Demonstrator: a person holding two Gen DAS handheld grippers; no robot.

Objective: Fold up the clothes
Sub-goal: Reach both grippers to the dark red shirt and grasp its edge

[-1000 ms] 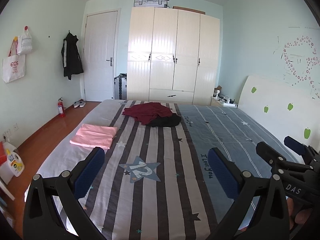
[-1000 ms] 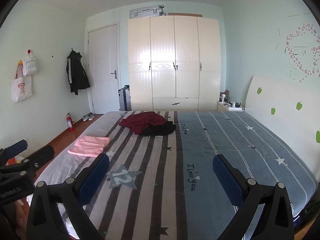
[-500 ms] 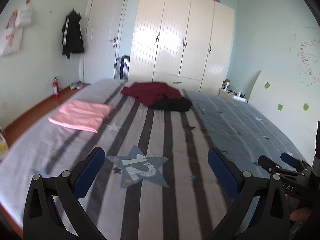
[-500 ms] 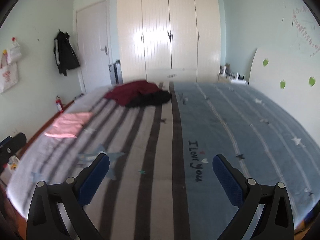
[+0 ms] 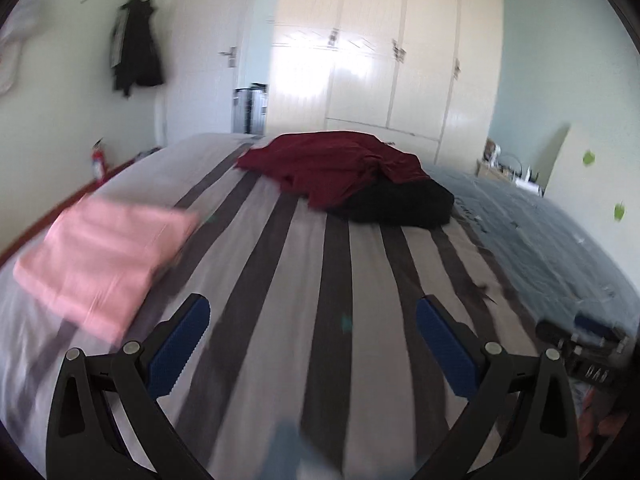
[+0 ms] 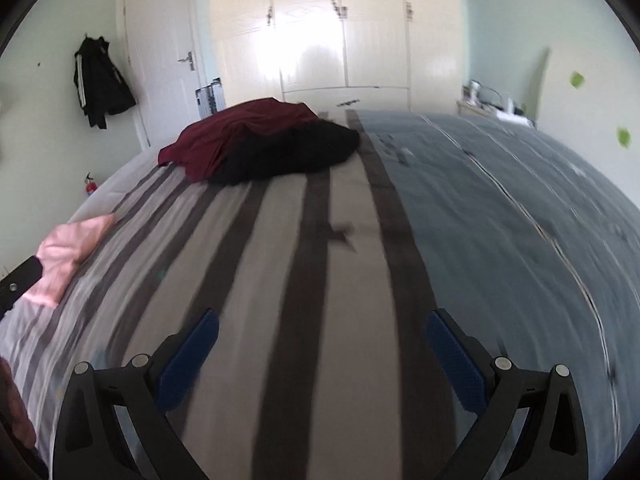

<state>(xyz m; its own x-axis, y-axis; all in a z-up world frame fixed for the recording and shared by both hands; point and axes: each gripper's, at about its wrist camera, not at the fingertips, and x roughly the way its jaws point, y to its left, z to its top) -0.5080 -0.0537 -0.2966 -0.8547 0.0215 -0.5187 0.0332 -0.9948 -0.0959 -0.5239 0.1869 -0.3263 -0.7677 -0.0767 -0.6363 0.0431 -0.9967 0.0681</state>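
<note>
Your left gripper [image 5: 312,328] and right gripper [image 6: 322,338] had jaws spread, empty. At twelve o'clock, the limp crumpled maroon cloth garment [image 5: 336,164] wanted pinching at its hem.

Left claw [image 5: 312,340] spread wide, blue-padded fingers [image 5: 178,346] well apart, nothing between them, pointing forward and low. Right claw [image 6: 322,354] the same: jaws gaping, empty, its pads [image 6: 454,358] angled outward. From the left view the right claw shows at the far right edge, level beside it. Both views are blurred.
</note>
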